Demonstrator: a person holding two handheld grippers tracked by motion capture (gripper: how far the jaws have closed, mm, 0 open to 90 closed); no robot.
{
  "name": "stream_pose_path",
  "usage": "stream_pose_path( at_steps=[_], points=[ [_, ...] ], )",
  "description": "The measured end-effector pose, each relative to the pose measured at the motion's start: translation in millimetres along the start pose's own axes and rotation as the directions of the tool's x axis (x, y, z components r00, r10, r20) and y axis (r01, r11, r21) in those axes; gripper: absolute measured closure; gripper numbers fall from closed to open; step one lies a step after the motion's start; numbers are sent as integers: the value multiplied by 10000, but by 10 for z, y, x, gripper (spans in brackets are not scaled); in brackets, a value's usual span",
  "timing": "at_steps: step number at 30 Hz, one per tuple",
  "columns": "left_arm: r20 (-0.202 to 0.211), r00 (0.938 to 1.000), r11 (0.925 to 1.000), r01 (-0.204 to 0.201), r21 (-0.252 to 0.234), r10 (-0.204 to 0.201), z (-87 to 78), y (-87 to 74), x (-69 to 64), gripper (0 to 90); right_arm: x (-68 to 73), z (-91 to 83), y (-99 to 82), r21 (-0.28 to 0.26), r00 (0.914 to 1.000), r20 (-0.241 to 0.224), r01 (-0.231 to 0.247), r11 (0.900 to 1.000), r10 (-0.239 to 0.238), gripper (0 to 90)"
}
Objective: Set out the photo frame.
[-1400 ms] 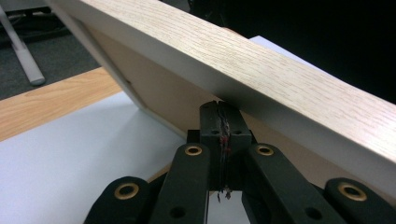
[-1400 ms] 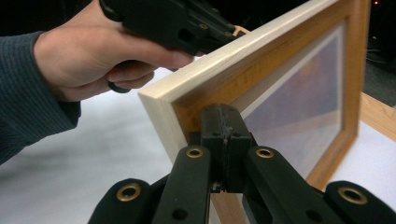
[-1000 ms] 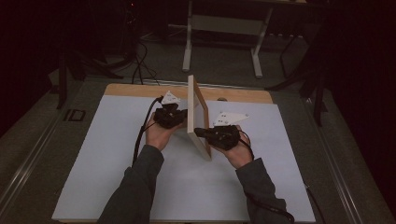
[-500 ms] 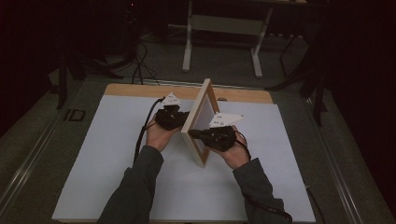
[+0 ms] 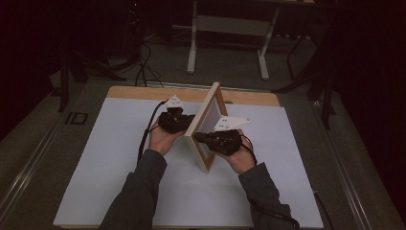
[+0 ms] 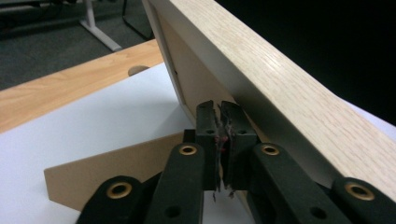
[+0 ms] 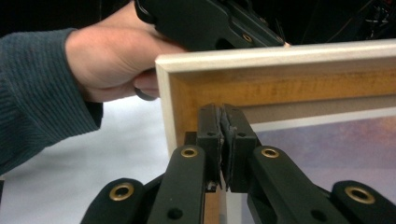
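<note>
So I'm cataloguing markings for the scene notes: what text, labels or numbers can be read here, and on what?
No readable text on the wooden picture frame or the white table cover.
Dark mark on the floor strip left of the table: too blurred to read.
Small dots on the grey plates atop each tool: not lettering.

— Where can your hands pass?
— The white mat (image 5: 119,158) lies bare from six to nine o'clock of the picture frame (image 5: 206,125).
— What blocks you?
— The tilted frame stands between your left gripper (image 5: 176,120) and right gripper (image 5: 218,139); its back stand (image 6: 116,172) juts leftward.
</note>
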State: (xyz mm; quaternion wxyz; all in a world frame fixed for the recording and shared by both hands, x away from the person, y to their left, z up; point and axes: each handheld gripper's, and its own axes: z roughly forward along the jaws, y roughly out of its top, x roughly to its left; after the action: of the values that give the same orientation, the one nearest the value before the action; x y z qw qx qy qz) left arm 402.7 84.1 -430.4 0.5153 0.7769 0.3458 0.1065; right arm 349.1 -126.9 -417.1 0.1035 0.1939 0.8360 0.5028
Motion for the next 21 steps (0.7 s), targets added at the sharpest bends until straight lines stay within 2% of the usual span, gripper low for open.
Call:
stream_pose_path(
  at_steps=[8,13,17,19,21],
  points=[
    [-477,9976,9987,500,-85,-503,-82,14,32,768,-37,-25,-51,21,9997,194,-131,9999,131,840],
    [-341,9932,9933,1107,-323,-1117,-160,-13,84,705,-67,-65,-74,37,9993,327,-208,9998,207,817],
    [-328,9907,9903,1307,-476,-1324,-237,-15,75,668,-85,-81,-111,74,9987,405,-311,9995,308,801],
    [9,9880,9861,1539,-622,-1542,-294,-7,66,648,-95,-91,-130,111,9986,415,-341,9994,336,784],
    [12,9876,9843,1568,-811,-1572,-357,8,38,635,-103,-101,-142,49,9985,382,-402,9992,400,772]
  ],
)
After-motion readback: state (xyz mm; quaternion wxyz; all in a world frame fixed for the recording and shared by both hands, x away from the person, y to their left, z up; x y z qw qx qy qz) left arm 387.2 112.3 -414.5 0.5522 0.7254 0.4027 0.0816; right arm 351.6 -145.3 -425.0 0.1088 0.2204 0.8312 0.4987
